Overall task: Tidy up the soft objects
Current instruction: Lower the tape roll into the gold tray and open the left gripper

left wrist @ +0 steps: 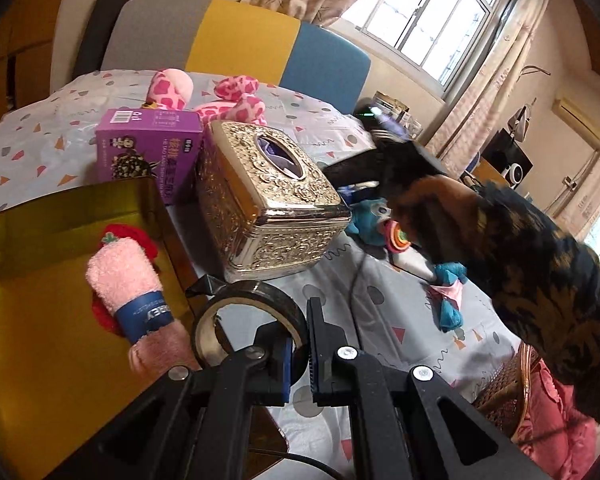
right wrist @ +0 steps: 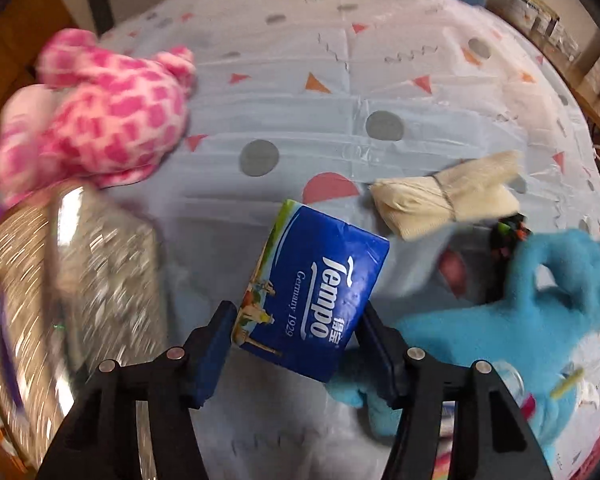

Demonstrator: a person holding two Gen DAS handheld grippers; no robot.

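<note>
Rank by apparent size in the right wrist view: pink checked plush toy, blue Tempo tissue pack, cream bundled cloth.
1. Pink checked plush toy, largest.
2. Blue Tempo tissue pack, though it sits nearest the camera, between the jaws, so it looks inflated.
3. Cream bundled cloth, smallest.

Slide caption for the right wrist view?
Right gripper closed on a blue tissue pack above the patterned tablecloth.

The left wrist camera looks slantwise across the patterned tablecloth [left wrist: 332, 120] toward the far window; the right wrist camera looks steeply down, close above it. Both show the embossed silver metal tissue box [left wrist: 268, 200] and the pink spotted plush toy [right wrist: 100, 120].
</note>
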